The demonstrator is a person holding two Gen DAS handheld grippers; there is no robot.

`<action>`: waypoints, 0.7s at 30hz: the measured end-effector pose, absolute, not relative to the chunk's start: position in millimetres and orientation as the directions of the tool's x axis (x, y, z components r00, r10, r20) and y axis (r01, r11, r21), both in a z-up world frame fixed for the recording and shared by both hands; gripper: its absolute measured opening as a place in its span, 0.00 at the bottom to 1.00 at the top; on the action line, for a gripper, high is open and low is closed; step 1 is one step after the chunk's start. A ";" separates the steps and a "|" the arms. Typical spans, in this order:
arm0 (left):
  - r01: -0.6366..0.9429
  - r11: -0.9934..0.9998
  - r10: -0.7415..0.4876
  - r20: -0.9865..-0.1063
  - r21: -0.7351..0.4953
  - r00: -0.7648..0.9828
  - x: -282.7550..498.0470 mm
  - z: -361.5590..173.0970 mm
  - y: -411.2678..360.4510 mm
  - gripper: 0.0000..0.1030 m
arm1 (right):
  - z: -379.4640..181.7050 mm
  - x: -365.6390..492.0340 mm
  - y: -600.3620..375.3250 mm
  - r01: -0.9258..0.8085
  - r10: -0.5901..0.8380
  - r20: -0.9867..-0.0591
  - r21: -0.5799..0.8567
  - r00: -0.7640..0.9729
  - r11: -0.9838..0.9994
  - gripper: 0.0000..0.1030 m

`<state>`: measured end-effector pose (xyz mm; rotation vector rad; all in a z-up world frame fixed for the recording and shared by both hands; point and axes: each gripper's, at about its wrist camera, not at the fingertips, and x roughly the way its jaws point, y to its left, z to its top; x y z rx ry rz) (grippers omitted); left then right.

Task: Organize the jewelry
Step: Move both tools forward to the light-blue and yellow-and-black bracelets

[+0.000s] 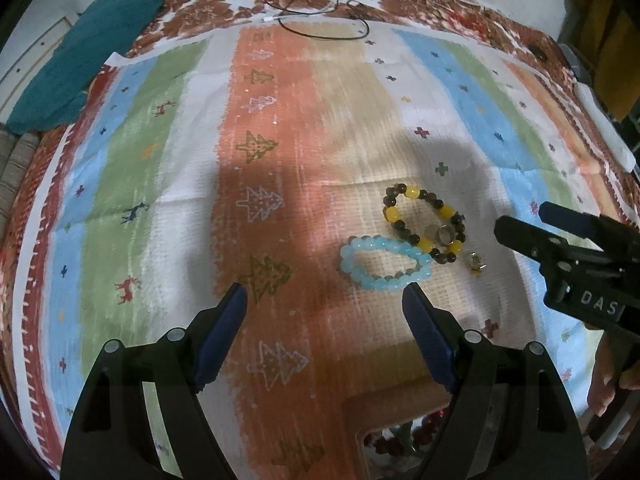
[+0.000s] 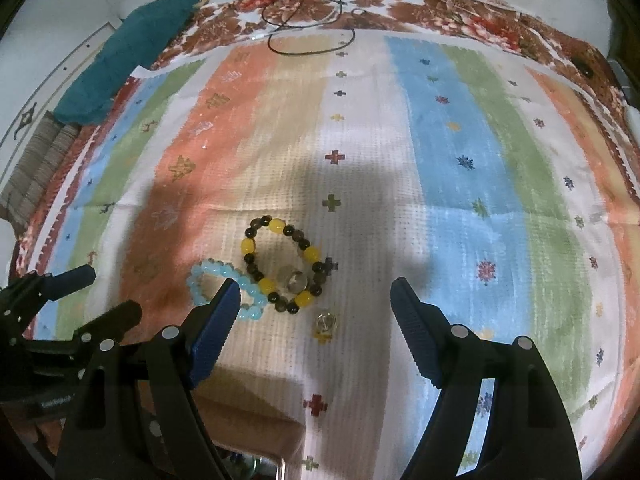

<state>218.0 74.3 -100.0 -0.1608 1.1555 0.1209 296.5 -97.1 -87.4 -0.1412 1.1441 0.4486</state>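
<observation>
Right wrist view: both claws (image 2: 314, 300) (image 1: 324, 300) gape empty over the bracelets (image 2: 282, 266), bare striped cloth (image 2: 480, 160) beyond.

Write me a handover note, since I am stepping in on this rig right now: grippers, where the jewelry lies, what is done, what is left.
Left gripper: open, holds nothing, above the striped patterned cloth.
Right gripper: open, holds nothing, over the jewelry.
Pale blue glassy bead bracelet lies flat on the cloth, touching the yellow and dark brown bead bracelet.
A ring sits within the yellow and brown loop; a small gold-coloured trinket lies apart beside it.
A box with beads inside shows at the near edge.
Done: nothing lifted here.
Left: every piece on the cloth.
</observation>
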 end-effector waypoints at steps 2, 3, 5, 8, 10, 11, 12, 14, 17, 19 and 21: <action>-0.172 0.983 0.014 -0.921 -0.057 0.388 221.6 -105.1 73.8 0.77 | -93.2 301.0 -94.8 -0.411 0.264 -0.908 0.115 0.326 0.904 0.75; -0.164 0.985 0.012 -0.924 -0.054 0.382 223.9 -108.6 73.2 0.77 | -95.8 303.5 -93.9 -0.410 0.262 -0.911 0.118 0.318 0.905 0.75; -0.146 0.988 0.010 -0.928 -0.048 0.372 228.4 -115.7 72.4 0.77 | -99.7 308.5 -93.2 -0.404 0.259 -0.916 0.121 0.306 0.907 0.75; -0.142 0.989 0.004 -0.937 -0.049 0.350 233.5 -126.0 74.4 0.76 | -103.9 315.1 -91.4 -0.402 0.253 -0.920 0.119 0.299 0.908 0.75; -0.134 0.990 -0.002 -0.939 -0.052 0.345 235.7 -129.2 74.2 0.76 | -106.2 318.0 -89.9 -0.402 0.248 -0.922 0.115 0.298 0.909 0.75; -0.127 0.991 -0.004 -0.939 -0.050 0.343 237.2 -130.5 73.9 0.76 | -107.4 319.1 -88.3 -0.406 0.241 -0.923 0.105 0.300 0.908 0.75; -0.122 0.991 -0.006 -0.939 -0.051 0.343 238.4 -131.2 73.7 0.76 | -108.6 319.9 -86.1 -0.412 0.232 -0.924 0.092 0.304 0.906 0.75; -0.116 0.992 -0.011 -0.941 -0.054 0.339 240.6 -132.9 73.1 0.76 | -111.4 321.4 -80.6 -0.428 0.223 -0.926 0.077 0.304 0.901 0.75; -0.111 0.992 -0.011 -0.943 -0.051 0.331 244.4 -136.7 72.8 0.76 | -116.0 324.7 -75.4 -0.437 0.212 -0.930 0.063 0.302 0.898 0.75; -0.109 0.993 -0.015 -0.946 -0.053 0.323 246.2 -139.8 72.9 0.75 | -118.9 326.8 -73.6 -0.440 0.211 -0.933 0.065 0.293 0.896 0.75; -0.111 0.992 -0.019 -0.949 -0.056 0.315 248.2 -143.6 74.2 0.75 | -122.5 329.3 -71.8 -0.442 0.205 -0.936 0.060 0.287 0.895 0.75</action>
